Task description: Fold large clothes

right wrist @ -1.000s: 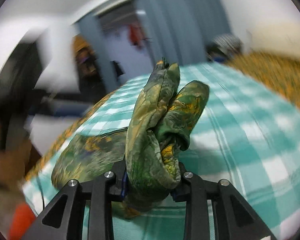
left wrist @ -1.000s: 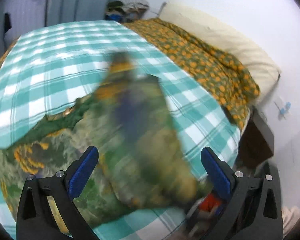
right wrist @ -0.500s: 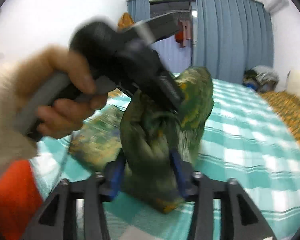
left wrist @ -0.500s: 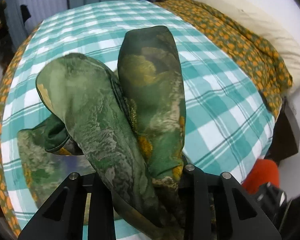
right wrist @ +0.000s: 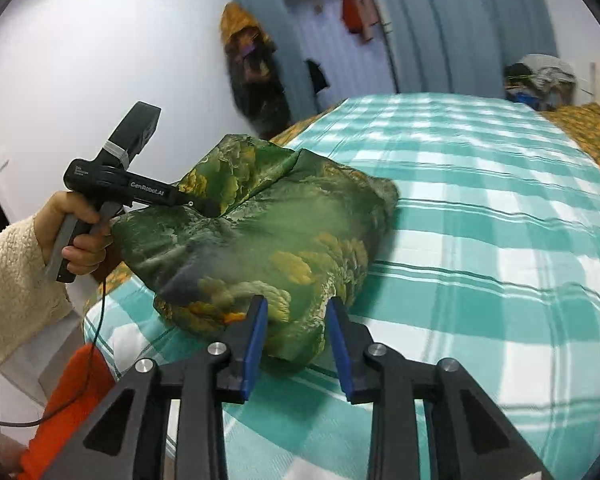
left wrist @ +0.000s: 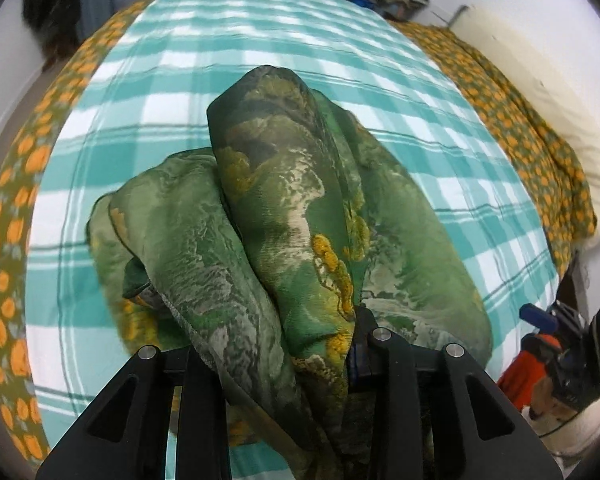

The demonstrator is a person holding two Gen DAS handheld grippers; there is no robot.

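Slippage is the first risk on the left: the left gripper (left wrist: 278,344) is seen pinching a thick bunch of the green patterned cloth (left wrist: 284,216), with two folds standing up between its jaws above the checked bedsheet (left wrist: 260,52). The fabric looks smooth and silky, so a layer could probably be pulled out of the pinch if the hand is swung quickly, and the fold would be lost. In the right wrist view the same cloth is seen lying in a puffed heap near the bed's near corner, close to the edge; part of it could be dragged off the bed. Further right, the right gripper (right wrist: 296,332) is closing, its blue pads (right wrist: 256,336) standing either side of the heap's near edge without clearly pressing it. Only a top layer may be caught there, so that the layers beneath would be left behind and the fold made crooked.
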